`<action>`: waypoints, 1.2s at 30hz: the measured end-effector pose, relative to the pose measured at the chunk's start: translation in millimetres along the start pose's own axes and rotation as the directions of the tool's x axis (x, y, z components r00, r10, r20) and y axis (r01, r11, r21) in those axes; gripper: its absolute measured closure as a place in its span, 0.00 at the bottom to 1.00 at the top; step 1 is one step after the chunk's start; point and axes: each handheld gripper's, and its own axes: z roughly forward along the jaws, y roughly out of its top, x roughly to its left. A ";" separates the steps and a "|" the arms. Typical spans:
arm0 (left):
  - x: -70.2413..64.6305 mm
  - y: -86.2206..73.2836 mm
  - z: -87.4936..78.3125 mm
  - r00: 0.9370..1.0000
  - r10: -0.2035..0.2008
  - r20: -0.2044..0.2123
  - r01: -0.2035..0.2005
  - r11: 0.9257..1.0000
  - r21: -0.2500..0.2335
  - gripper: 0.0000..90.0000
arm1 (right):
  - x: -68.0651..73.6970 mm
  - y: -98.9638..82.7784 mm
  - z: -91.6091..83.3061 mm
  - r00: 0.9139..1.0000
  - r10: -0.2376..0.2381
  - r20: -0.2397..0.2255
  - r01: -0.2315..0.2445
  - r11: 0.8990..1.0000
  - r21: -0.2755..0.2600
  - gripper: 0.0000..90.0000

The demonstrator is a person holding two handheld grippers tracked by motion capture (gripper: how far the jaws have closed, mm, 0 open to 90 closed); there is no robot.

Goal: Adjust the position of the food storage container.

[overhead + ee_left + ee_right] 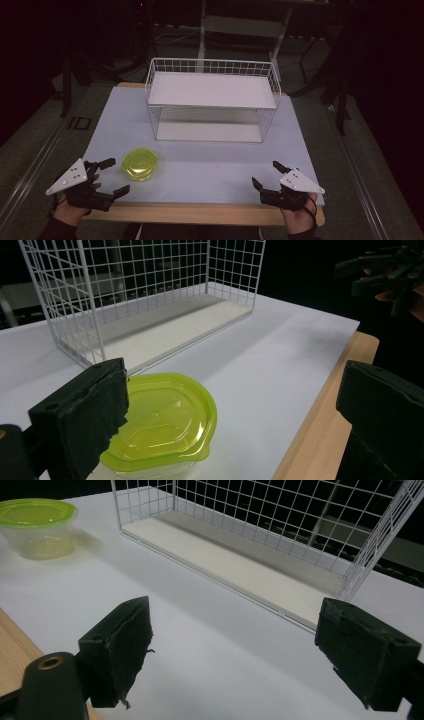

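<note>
A clear tub with a yellow-green lid (140,163) (162,427) (37,525) stands on the white table top (210,165) at the front left. My left gripper (114,176) (230,425) is open just left of the tub, its jaws wide apart and empty. At the front right my right gripper (266,174) (235,655) is open too, holding nothing, and faces the white wire shelf rack (212,100) (145,295) (260,540). The rack has two white boards, both bare.
The white top lies on a wooden table whose edge (200,214) runs along the front. Dark floor, a cable and table legs (202,30) lie beyond the rack. The other hand and its gripper (390,275) appear far off in the left gripper view.
</note>
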 end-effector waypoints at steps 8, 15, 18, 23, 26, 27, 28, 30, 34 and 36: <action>-8.1 5.6 -2.9 1.000 0.018 0.014 -0.017 0.998 -0.053 0.02 | 5.7 5.5 -8.1 0.999 -0.043 0.001 0.043 0.997 -0.061 0.19; -5.0 20.3 -10.1 0.995 -0.102 -0.004 0.102 0.994 -0.045 0.02 | 8.2 6.9 -8.9 0.999 -0.054 -0.004 0.053 0.996 -0.068 0.17; 5.4 29.6 -13.9 0.992 -0.123 -0.025 0.122 0.991 -0.050 0.06 | 8.8 7.4 -9.5 0.998 -0.055 -0.004 0.055 0.996 -0.076 0.17; 26.7 32.2 -13.6 0.983 -0.148 -0.109 0.145 0.989 -0.036 0.18 | 10.0 7.6 -8.8 0.998 -0.063 -0.006 0.062 0.995 -0.073 0.17; 35.8 29.1 -13.1 0.980 -0.152 -0.132 0.148 0.988 -0.035 0.48 | 11.6 8.0 -8.8 0.998 -0.068 -0.016 0.067 0.995 -0.076 0.17; 40.6 27.3 -12.5 0.975 -0.166 -0.151 0.164 0.986 -0.025 0.48 | 11.6 8.0 -8.8 0.998 -0.068 -0.016 0.067 0.995 -0.076 0.17; 48.5 22.9 -10.2 0.964 -0.160 -0.210 0.165 0.986 0.005 0.66 | 12.9 8.4 -9.0 0.997 -0.074 -0.021 0.072 0.995 -0.074 0.17; 52.4 20.3 -8.8 0.958 -0.167 -0.233 0.177 0.984 0.021 0.82 | 13.3 8.4 -8.8 0.997 -0.075 -0.025 0.073 0.994 -0.075 0.17; 65.8 9.2 0.5 0.929 -0.202 -0.311 0.247 0.963 0.111 0.99 | 15.2 8.6 -7.7 0.995 -0.088 -0.041 0.085 0.994 -0.073 0.17; 72.3 -0.8 8.6 0.914 -0.232 -0.332 0.299 0.939 0.169 1.00 | 16.0 8.8 -7.8 0.995 -0.091 -0.044 0.088 0.993 -0.073 0.17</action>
